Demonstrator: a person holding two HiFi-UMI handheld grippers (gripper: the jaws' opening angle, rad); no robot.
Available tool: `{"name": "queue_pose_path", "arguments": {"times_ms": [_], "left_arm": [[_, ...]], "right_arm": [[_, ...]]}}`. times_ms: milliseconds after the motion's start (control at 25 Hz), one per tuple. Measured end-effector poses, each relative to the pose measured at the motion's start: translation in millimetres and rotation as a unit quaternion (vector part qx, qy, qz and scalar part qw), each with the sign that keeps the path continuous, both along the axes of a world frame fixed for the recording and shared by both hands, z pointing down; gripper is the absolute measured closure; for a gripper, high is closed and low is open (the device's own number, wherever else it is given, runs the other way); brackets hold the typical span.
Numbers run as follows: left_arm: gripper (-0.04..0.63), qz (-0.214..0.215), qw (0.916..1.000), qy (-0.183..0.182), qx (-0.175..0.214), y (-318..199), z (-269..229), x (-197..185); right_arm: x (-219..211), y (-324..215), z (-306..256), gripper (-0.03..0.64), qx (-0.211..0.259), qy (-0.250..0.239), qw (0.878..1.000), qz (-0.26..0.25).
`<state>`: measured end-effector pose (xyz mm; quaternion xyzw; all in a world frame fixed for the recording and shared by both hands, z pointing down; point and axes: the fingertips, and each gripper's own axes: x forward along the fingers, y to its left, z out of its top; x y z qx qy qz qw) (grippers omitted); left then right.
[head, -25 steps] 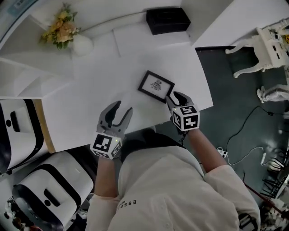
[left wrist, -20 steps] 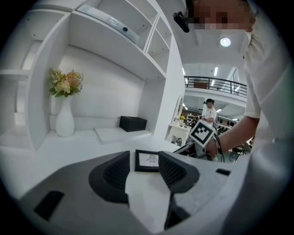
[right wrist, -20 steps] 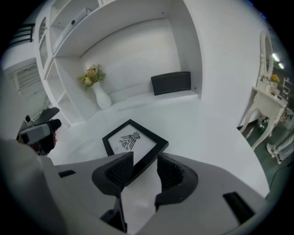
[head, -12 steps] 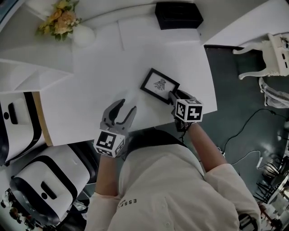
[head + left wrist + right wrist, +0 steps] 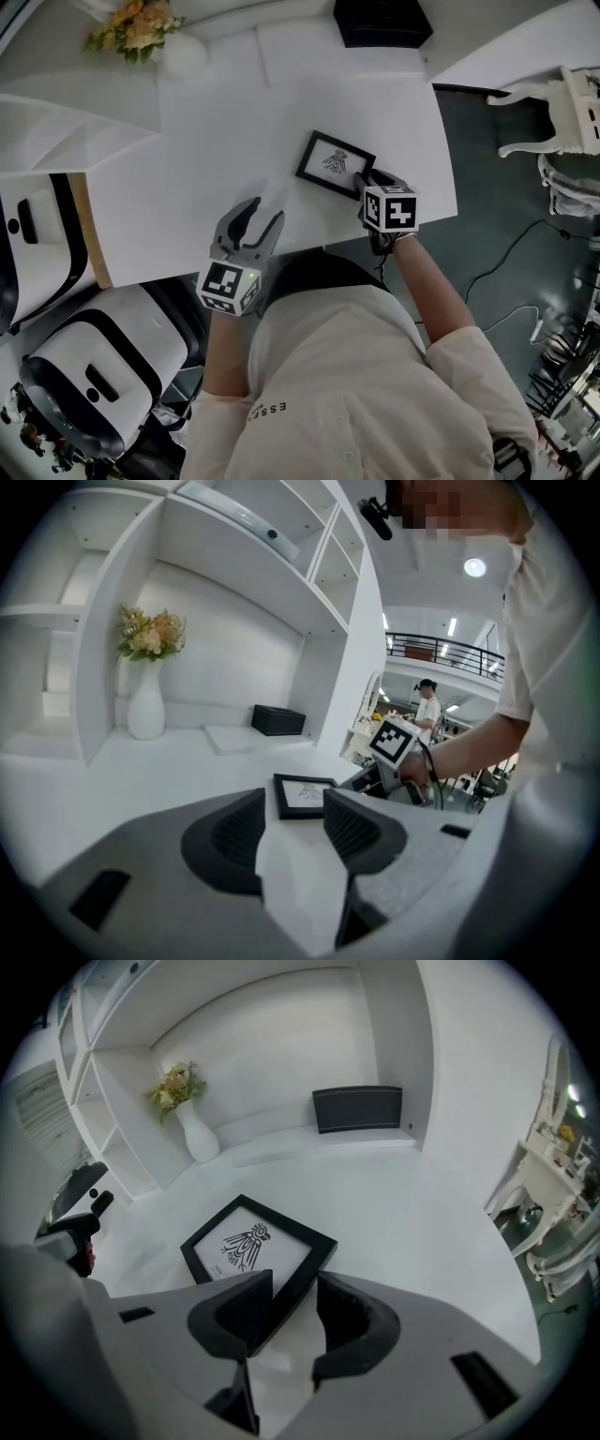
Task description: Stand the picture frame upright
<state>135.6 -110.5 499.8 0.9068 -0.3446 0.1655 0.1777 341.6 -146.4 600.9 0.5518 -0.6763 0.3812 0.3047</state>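
The black picture frame (image 5: pixel 336 163) with a small insect drawing lies flat on the white table (image 5: pixel 216 159). My right gripper (image 5: pixel 367 181) is at the frame's near right side, tilted steeply down. In the right gripper view the picture frame (image 5: pixel 251 1241) has its right edge between the spread jaws of my right gripper (image 5: pixel 292 1290), with a gap still showing beside it. My left gripper (image 5: pixel 253 216) hovers open and empty over the table's near edge, to the left of the frame. In the left gripper view the picture frame (image 5: pixel 302 796) lies just beyond my left gripper (image 5: pixel 293 805).
A white vase with flowers (image 5: pixel 178 52) and a black box (image 5: pixel 382 21) stand at the back of the table, with a white sheet (image 5: pixel 309 56) between them. White shelving rises behind. White-and-black machines (image 5: pixel 94 394) stand left, a white chair (image 5: pixel 562 103) right on the dark floor.
My right gripper has sunk and closed in on the frame's near right edge. My left gripper has dropped a little toward the table. The frame has not moved.
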Motion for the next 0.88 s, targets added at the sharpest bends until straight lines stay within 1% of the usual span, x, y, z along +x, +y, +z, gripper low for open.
{"name": "queue_pose_path", "arguments": {"times_ms": [160, 360, 600, 880], "left_arm": [[0.417, 0.002, 1.0000, -0.005, -0.008, 14.0, 1.7, -10.3], [0.417, -0.002, 0.9998, -0.011, -0.016, 33.2, 2.4, -26.4], [0.417, -0.017, 0.9995, -0.015, -0.022, 54.8, 3.9, -42.5], [0.417, -0.027, 0.9989, -0.016, -0.035, 83.9, 12.4, -53.6]], "right_arm": [[-13.2, 5.8, -1.5, 0.456, 0.003, 0.006, 1.000, -0.012], [-35.2, 16.0, -1.2, 0.456, 0.002, 0.012, 0.999, -0.046], [-55.8, 32.1, -0.6, 0.457, 0.001, 0.012, 0.997, -0.079], [-82.6, 58.3, -0.6, 0.457, 0.003, 0.008, 0.991, -0.133]]}}
